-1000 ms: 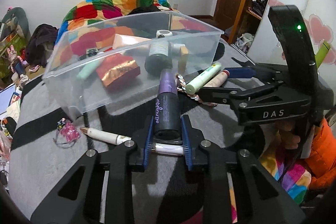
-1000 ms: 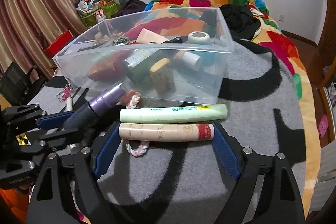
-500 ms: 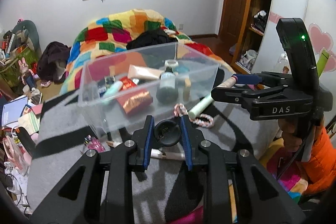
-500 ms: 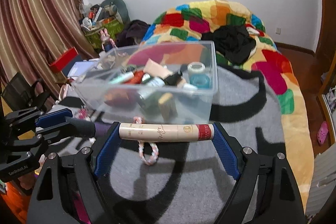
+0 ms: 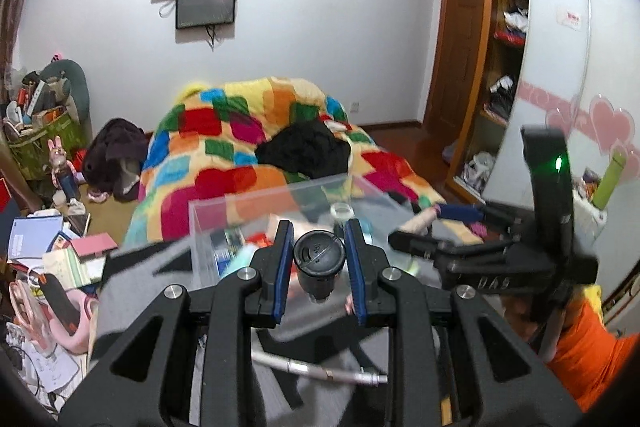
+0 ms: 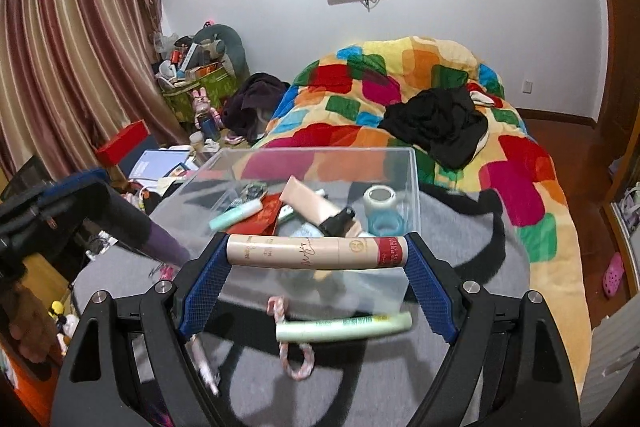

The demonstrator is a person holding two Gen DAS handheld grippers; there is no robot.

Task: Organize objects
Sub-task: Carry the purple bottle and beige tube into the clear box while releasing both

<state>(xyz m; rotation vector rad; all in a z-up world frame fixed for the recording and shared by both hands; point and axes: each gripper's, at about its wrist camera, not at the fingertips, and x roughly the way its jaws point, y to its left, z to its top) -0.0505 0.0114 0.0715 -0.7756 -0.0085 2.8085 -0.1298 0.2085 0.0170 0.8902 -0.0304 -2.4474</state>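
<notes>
Both grippers are now lifted higher than half a second ago, and each one is carrying its item toward the clear plastic box [image 6: 412, 195]. The left gripper [image 5: 318, 263] is holding the dark spray bottle [image 5: 319, 261] between narrow fingers, with the bottle's cap pointing at the camera. A second ago this bottle was lying on the grey blanket [image 6: 472, 367]; now it is up in the air, just before the near wall of the box. The right gripper [image 6: 318, 257] is holding the beige tube [image 6: 316, 251] crosswise between wide fingers, pressed at its two ends, and it is hovering over the near edge of the box.

So both pickups seem to be done, and I judge the next step is to bring each item over the box opening and release it. The green tube [image 6: 343, 327] and the braided hair tie [image 6: 297, 359] are lying on the blanket and are waiting for their turn.
</notes>
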